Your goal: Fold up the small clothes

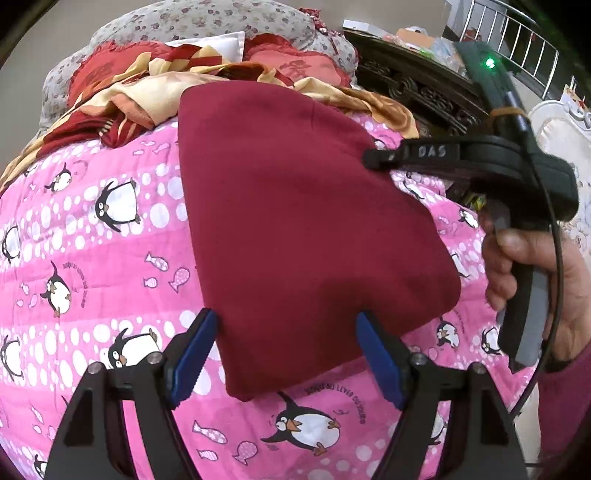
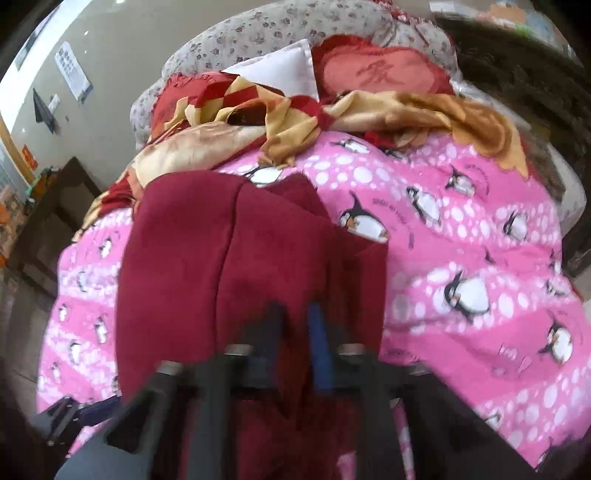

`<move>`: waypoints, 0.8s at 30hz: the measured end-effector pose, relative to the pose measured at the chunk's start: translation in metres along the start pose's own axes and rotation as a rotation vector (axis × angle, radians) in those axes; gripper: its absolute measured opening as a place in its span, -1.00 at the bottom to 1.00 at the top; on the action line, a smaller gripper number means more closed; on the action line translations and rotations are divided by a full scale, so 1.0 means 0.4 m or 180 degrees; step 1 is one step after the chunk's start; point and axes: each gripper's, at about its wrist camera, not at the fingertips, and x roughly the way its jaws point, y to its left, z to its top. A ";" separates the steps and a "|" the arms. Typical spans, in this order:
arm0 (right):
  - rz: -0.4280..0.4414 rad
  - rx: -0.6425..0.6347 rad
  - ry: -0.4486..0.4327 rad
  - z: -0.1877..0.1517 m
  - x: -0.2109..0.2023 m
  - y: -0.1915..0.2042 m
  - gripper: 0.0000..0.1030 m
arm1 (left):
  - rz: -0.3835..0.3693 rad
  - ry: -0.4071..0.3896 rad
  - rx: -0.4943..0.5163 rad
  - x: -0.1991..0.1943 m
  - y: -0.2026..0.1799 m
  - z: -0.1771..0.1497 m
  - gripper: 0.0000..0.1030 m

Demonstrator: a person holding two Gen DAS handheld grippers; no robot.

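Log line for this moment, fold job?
stage: mid-fold | left hand-held gripper: open, straddling maroon garment edge | right hand-held gripper: shut on maroon garment | surface: pink penguin quilt

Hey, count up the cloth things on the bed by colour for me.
Dark red folded garment: 1
Pink penguin-print quilt: 1
Red-and-gold crumpled blanket: 1
Grey floral pillow: 1
White pillow: 1
Red embroidered cushions: 2
Total: 7

Soft, even light leaves the left view sharp, while motion blur smears the right view around the maroon garment (image 2: 251, 266), fisheye bending both rims
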 end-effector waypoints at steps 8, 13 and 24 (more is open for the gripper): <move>-0.0344 -0.0132 -0.0018 -0.005 0.038 -0.022 -0.89 | 0.0063 0.0045 -0.0010 0.019 -0.002 0.003 0.57; -0.0241 0.0039 -0.0217 -0.007 -0.077 -0.006 -0.81 | 0.0063 0.0094 -0.0078 0.033 0.014 0.003 0.57; -0.0313 -0.0381 -0.0021 -0.139 -0.022 0.026 -0.57 | -0.0033 0.0115 -0.0071 0.022 0.023 0.007 0.58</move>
